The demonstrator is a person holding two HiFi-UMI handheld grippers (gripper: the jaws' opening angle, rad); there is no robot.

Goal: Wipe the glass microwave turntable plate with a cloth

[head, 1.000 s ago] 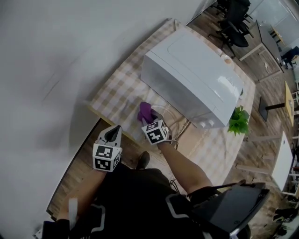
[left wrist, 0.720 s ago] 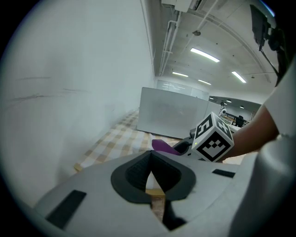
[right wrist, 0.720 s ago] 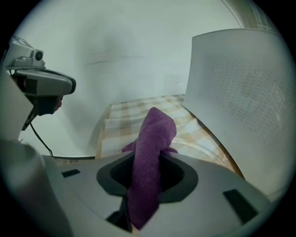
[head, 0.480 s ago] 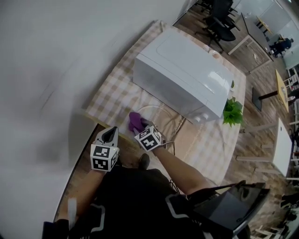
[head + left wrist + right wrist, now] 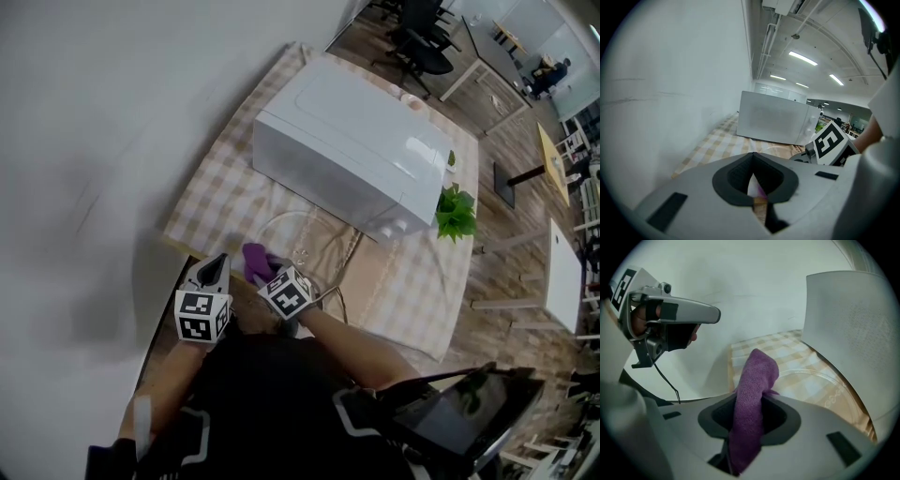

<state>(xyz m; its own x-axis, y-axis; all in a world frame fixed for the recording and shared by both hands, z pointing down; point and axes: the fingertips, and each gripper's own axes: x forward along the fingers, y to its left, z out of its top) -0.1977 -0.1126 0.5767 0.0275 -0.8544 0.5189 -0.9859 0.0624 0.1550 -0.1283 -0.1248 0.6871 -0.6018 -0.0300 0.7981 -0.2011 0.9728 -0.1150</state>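
R gripper [image 5: 748, 414] is clamped on purple cloth [image 5: 753, 385], cloth end sticking out fwd. Glass plate [image 5: 828, 386] lies flat just in front of microwave [image 5: 349, 150], ahead of cloth tip, toward microwave. L gripper [image 5: 753, 186] is closed and empty, farther from microwave. R is judged nearer for the wipe.

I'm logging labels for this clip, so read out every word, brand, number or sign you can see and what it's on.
Nothing can be read.
Glass plate: faint marks near its rim, too blurred to read.
Left marker cube and right marker cube: black-and-white square patterns, no words.
Microwave: no print shows.
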